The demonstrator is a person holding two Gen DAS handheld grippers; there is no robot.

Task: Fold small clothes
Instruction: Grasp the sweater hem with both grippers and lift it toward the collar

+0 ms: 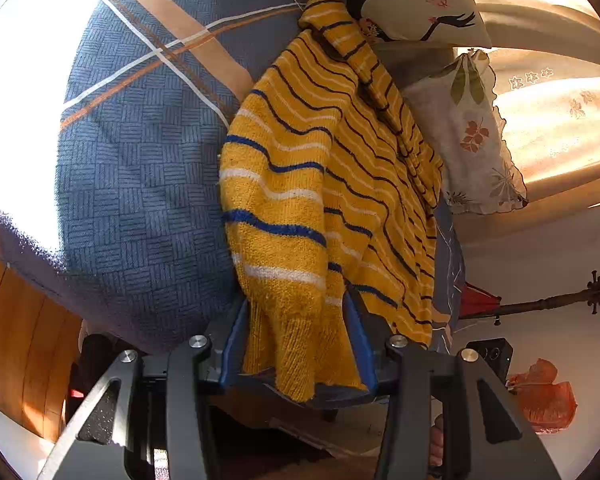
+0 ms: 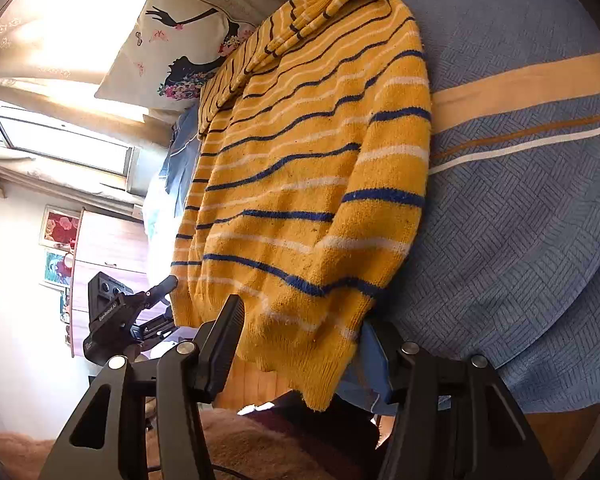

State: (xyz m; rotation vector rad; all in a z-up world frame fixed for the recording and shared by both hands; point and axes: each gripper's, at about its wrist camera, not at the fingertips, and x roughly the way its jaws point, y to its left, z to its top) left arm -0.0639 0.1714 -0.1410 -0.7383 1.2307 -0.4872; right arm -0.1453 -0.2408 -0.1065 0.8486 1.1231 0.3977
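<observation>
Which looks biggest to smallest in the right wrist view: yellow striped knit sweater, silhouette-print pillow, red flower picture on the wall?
1. Yellow striped knit sweater, though it lies nearest the camera.
2. Silhouette-print cream pillow.
3. Red flower picture, small and far off.

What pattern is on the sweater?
Yellow knit sweater with thin blue and white stripes, clearest in the right wrist view.

A small yellow sweater [image 2: 312, 168] lies flat on the blue bed cover [image 2: 520, 220]. It is knitted and fuzzy, with thin dark blue and white stripes going across it. One sleeve is folded over the top part. The ribbed bottom hem hangs a little over the near edge of the bed. The cloth has soft wrinkles.
</observation>
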